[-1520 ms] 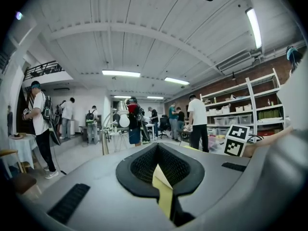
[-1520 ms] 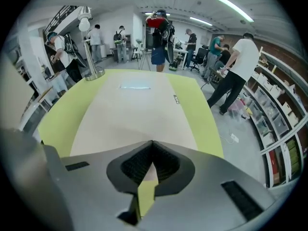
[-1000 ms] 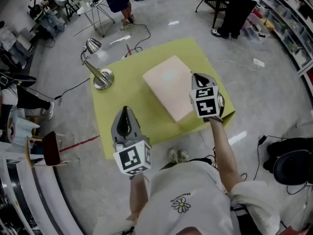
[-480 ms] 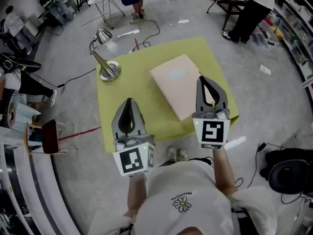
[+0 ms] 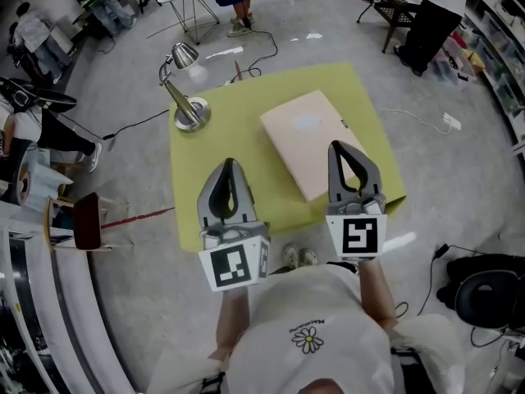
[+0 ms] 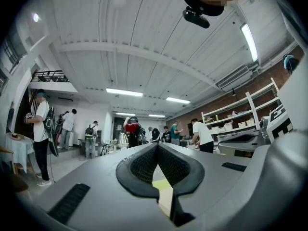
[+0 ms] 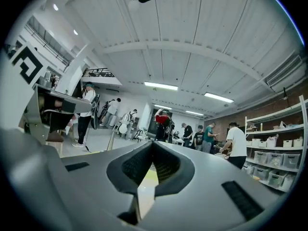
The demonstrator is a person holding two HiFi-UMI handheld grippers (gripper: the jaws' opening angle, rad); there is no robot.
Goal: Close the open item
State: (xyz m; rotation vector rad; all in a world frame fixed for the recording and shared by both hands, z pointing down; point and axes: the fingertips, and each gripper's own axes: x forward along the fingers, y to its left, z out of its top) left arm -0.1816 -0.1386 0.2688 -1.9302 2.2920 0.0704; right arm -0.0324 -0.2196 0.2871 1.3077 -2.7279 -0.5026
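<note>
The right hand-held gripper point(image 5: 344, 148) has drawn back off the pale flat case point(image 5: 305, 138), which lies on the table point(image 5: 205, 183) just ahead, long axis far-left to near-right; the left hand-held gripper point(image 5: 230, 164) is farther off, both pinched closed and empty.

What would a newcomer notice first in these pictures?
A bright yellow-green table fills the head view's middle, a closed pale pink laptop on its right half, a silver desk lamp at its far left corner. The left gripper and right gripper hover shut and empty over its near edge.
</note>
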